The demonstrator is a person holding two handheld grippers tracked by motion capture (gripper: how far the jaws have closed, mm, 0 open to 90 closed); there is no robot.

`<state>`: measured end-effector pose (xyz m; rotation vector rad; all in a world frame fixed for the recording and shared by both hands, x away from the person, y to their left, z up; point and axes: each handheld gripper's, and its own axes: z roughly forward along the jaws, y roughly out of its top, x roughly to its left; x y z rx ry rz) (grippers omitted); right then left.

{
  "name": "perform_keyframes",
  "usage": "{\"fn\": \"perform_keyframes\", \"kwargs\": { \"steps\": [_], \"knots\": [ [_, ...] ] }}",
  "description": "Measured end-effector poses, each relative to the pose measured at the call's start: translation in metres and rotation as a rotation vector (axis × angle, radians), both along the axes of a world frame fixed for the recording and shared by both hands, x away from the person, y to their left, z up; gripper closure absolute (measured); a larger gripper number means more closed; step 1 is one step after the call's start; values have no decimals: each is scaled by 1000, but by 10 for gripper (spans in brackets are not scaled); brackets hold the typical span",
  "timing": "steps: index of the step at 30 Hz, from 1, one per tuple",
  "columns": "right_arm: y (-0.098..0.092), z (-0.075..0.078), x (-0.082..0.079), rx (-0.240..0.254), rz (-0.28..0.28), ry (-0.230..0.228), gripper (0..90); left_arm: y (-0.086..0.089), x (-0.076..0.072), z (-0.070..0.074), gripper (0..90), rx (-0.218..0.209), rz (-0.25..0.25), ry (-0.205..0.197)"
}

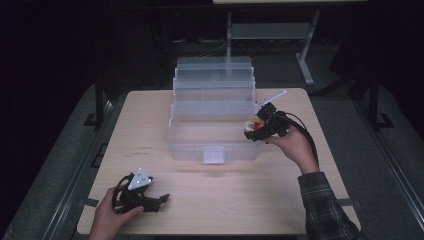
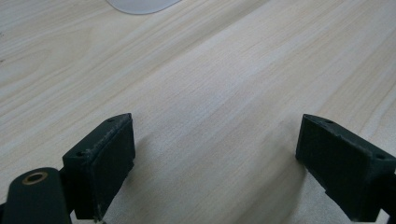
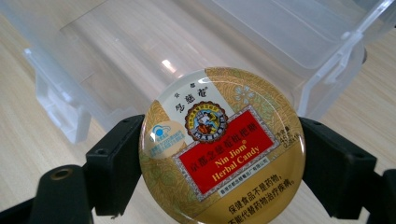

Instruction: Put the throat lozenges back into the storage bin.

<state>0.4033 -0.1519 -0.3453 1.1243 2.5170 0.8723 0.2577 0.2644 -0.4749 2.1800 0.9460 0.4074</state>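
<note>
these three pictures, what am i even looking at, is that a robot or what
No robot: a person sits at a wooden table and holds a hand-operated two-jaw gripper in each hand. The wide picture comes from a camera above the table. The other two come from small cameras riding on each gripper, looking along its black jaws.

On the table stands a clear plastic storage box, opened out into stepped tiers. The left gripper rests low near the table's front edge, its jaws spread wide over bare wood with nothing between them. The right gripper is at the box's right end, its jaws shut on a round gold and red candy tin labelled Nin Jiom Herbal Candy, held above the open box.
</note>
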Motion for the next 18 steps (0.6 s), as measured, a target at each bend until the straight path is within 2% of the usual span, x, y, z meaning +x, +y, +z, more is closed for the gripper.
{"fn": "perform_keyframes", "kwargs": {
  "steps": [18],
  "knots": [
    [10, -13, 12, -22, 0, 21, 193, 0, 0, 0, 108, -1, 0, -1]
  ]
}}
